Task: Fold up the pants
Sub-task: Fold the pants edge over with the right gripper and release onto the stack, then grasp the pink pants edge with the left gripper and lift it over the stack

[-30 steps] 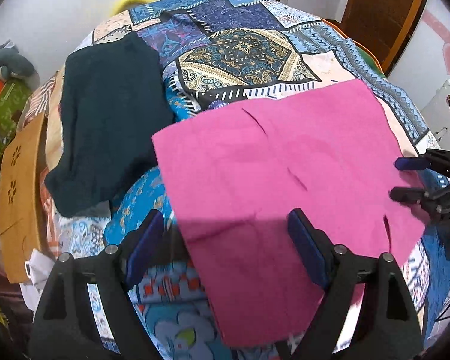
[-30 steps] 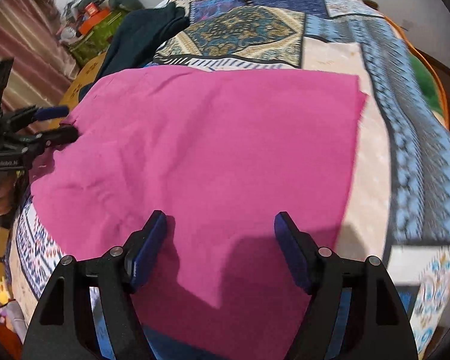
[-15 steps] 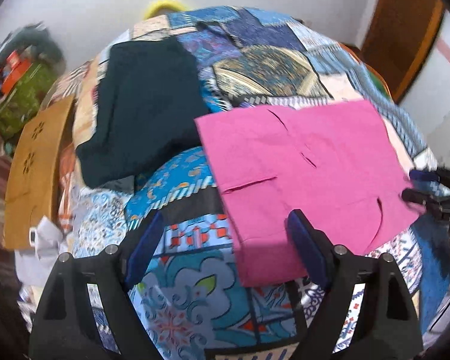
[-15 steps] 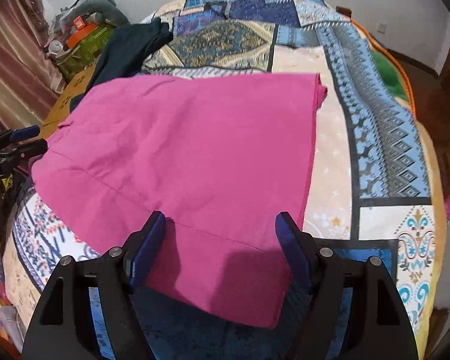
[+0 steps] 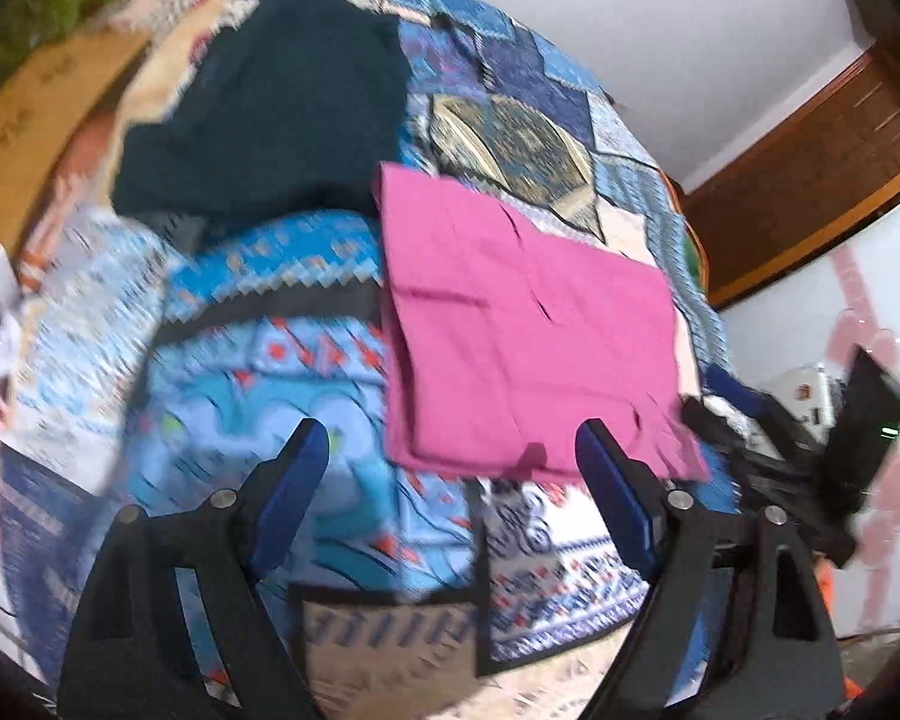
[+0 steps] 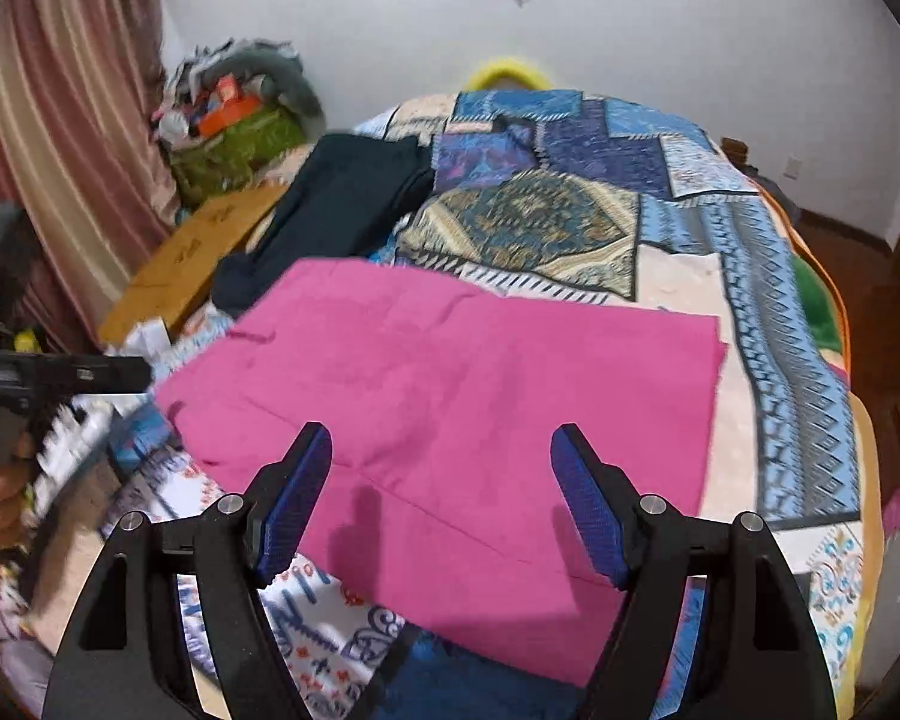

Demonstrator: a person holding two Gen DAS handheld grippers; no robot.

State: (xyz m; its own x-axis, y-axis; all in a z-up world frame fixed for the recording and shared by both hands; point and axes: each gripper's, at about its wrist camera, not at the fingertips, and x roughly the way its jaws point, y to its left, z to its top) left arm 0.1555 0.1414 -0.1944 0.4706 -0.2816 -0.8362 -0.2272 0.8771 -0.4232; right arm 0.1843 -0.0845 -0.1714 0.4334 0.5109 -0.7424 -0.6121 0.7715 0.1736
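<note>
Looking at one bed, covered by one patchwork quilt in blues and creams; it is filling most of both views. Two garments are lying on it. One pair of pink pants is lying flat and folded into a rough rectangle on the near part of the quilt, toward its right side in the left wrist view. One dark garment is sitting farther back, its near corner just beside the pants' far left corner; whether they are touching I cannot tell.

You are holding two grippers, both spread wide and gripping nothing. Your right gripper is hovering above the near edge of the pants, with the pink cloth showing between its fingers and their shadows falling on the fabric. Your left gripper is hanging off the pants' near left corner, mostly over bare quilt, with its right finger overlapping the pink edge in the picture. That view is motion-blurred.

One wooden board is lying along the bed's left side. One pile of clutter is sitting past it by one striped curtain. One yellow object is peeking over the quilt's far edge; I cannot make out what it is.
</note>
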